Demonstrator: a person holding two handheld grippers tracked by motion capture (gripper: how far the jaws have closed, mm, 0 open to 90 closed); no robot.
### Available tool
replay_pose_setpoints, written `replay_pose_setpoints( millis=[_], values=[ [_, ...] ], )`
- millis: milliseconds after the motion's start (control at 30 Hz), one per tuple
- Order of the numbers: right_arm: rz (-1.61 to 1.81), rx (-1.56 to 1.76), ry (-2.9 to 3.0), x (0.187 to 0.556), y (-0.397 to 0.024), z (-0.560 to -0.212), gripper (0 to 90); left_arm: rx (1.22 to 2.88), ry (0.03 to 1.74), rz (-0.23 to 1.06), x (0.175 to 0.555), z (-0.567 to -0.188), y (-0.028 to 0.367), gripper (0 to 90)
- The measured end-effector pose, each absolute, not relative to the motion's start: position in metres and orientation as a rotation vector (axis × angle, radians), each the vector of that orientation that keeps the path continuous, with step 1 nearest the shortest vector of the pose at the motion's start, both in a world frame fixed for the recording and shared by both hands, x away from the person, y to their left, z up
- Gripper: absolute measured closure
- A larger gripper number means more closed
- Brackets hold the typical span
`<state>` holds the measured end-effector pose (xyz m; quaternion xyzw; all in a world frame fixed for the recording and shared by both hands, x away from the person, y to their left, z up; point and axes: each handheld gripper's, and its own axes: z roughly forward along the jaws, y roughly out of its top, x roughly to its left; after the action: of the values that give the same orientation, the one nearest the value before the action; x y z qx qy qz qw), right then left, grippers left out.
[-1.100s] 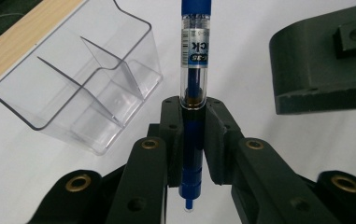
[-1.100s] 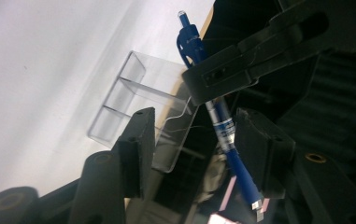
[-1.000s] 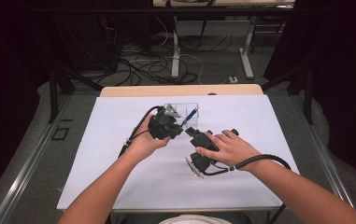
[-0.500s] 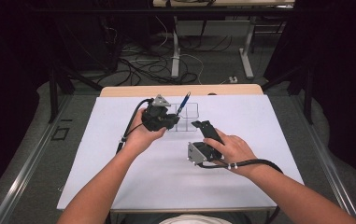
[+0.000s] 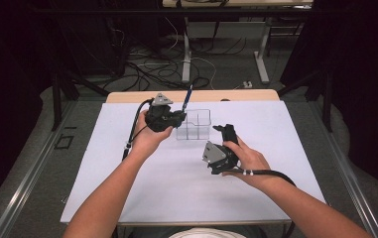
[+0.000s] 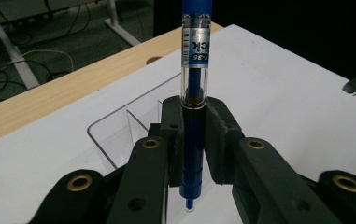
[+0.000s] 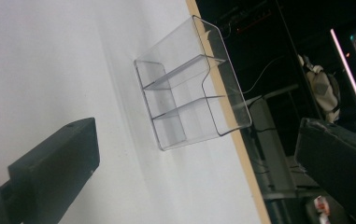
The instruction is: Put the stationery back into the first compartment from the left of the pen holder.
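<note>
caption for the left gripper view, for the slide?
Left gripper clamps an upright blue pen above the clear divided organizer on the white table.

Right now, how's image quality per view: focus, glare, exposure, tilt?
High view: white table cover evenly lit, surroundings dark, clear organizer faint against white. Left gripper view: pen label sharp, near jaws soft; left gripper shut on it. Right gripper view: rolled sideways, organizer edges catch light, dark background with a bright pink streak, right gripper jaws blurred, open.
</note>
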<state>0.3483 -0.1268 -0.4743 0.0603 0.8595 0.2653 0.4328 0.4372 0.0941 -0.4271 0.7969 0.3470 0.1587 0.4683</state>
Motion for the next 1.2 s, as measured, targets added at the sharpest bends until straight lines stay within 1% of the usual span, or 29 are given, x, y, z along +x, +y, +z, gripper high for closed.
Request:
replay_pose_setpoints(
  millis=[67,133,567,933,1200],
  values=[
    [0.73,0.183,2.14,0.351,-0.129,-0.475,0.0,1.938,0.863,0.397,0.44,-0.427,0.096,78.9],
    [0.714,0.216,2.142,0.351,-0.13,-0.473,0.0,1.917,0.876,0.405,0.442,-0.428,0.097,79.0],
    [0.908,0.511,2.119,0.361,-0.151,-0.465,0.0,1.81,0.914,0.447,0.458,-0.432,0.103,78.9],
    [1.003,0.67,2.08,0.364,-0.17,-0.468,0.0,1.759,0.933,0.476,0.47,-0.44,0.101,79.0],
    [1.021,0.732,2.044,0.366,-0.181,-0.473,0.0,1.762,0.943,0.49,0.48,-0.451,0.097,79.0]
  ],
)
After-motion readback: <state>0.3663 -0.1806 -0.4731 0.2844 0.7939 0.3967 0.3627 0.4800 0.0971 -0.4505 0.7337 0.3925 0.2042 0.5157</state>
